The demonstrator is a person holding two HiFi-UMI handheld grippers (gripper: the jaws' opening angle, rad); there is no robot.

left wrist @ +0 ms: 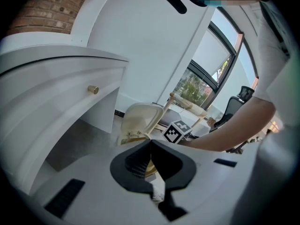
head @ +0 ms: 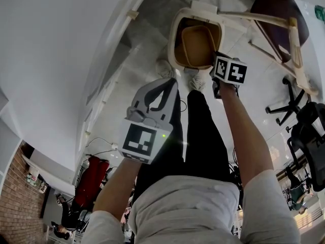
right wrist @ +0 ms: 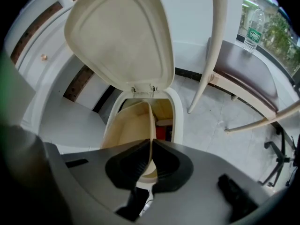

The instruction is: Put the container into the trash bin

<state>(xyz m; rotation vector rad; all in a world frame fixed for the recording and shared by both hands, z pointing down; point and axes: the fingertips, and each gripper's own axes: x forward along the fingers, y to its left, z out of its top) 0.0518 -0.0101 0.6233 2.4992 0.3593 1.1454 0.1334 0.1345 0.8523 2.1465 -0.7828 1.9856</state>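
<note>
The cream trash bin (head: 174, 34) stands on the floor ahead of the person's feet, its lid (right wrist: 119, 36) swung up and open. A tan, tub-like container (head: 198, 44) hangs in the bin's mouth. My right gripper (head: 217, 65) is shut on the container's thin side wall (right wrist: 129, 125), and its jaws (right wrist: 151, 142) pinch that wall right above the bin's rim (right wrist: 177, 111). My left gripper (head: 167, 83) is held lower and to the left, over the person's legs, shut with nothing in it (left wrist: 151, 144). The left gripper view also shows the bin (left wrist: 140, 118) and the right gripper's marker cube (left wrist: 178, 131).
A white cabinet (head: 51, 60) with a brass knob (left wrist: 93, 89) runs along the left. A wooden chair with a dark seat (right wrist: 248, 74) stands right of the bin. An office chair (head: 294, 103) is further right. Something red (right wrist: 161, 133) lies inside the bin.
</note>
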